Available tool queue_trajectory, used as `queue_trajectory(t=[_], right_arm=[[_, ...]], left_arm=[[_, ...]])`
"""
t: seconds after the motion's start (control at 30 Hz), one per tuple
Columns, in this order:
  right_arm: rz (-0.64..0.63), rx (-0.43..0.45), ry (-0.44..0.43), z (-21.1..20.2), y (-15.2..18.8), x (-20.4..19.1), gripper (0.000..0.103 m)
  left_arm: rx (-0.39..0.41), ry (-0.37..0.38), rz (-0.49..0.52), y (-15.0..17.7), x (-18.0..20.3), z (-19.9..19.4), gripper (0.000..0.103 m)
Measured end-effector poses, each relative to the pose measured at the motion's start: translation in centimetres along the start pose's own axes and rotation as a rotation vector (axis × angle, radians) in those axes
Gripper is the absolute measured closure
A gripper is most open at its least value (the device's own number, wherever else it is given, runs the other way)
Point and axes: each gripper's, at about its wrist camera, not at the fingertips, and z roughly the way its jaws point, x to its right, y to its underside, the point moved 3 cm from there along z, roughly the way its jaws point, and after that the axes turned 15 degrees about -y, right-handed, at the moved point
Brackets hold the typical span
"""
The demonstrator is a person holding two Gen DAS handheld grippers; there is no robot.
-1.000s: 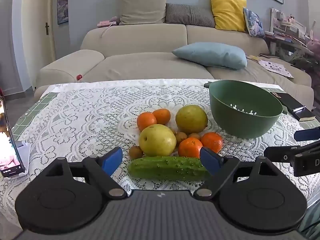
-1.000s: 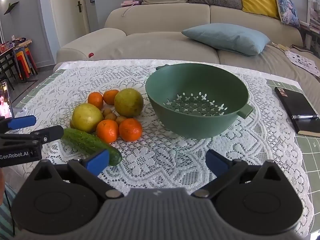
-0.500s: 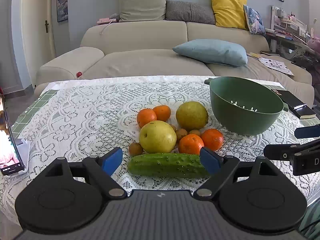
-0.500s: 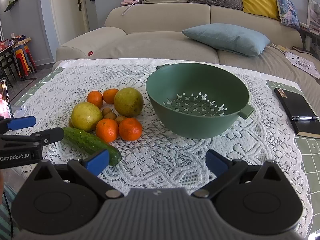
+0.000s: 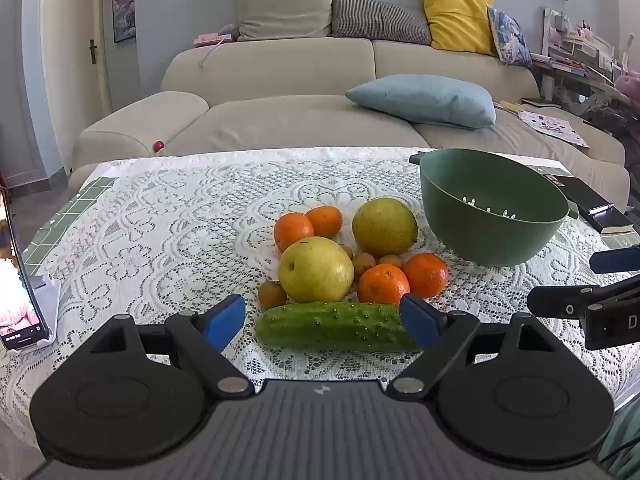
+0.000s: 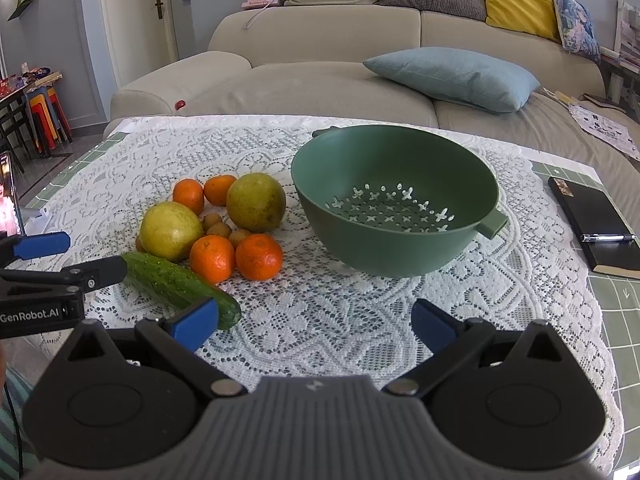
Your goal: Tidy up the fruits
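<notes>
A pile of fruit lies on the lace cloth: two yellow-green pears (image 5: 316, 269) (image 5: 385, 226), several oranges (image 5: 383, 283) and small brown fruits (image 5: 271, 294). A green cucumber (image 5: 336, 325) lies in front of the pile. My left gripper (image 5: 322, 323) is open and empty, its fingers to either side of the cucumber, just above the table. An empty green colander (image 6: 396, 200) stands to the right of the pile. My right gripper (image 6: 314, 324) is open and empty, in front of the colander, its left finger near the cucumber's end (image 6: 228, 312).
A black notebook with a pen (image 6: 600, 228) lies at the right edge of the table. A phone on a stand (image 5: 20, 280) is at the left edge. A beige sofa with cushions (image 5: 320, 92) stands behind the table.
Both grippers have risen and tilted slightly, so the table looks a little lower in view. The fruit and colander have not moved. Both grippers stay open.
</notes>
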Motion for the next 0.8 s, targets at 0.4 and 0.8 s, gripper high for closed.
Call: queue_trajectory(t=[0.4,0.8], right_arm=[[-0.02,-0.013,0.009,0.33,0.02,-0.2,0.004],[-0.03,-0.02,0.014,0.49,0.04,-0.29,0.004]], left_arm=[[0.0,0.0,0.0,0.04,0.01,0.01,0.001],[0.0,-0.001,0.0,0.03,0.06,-0.01,0.001]])
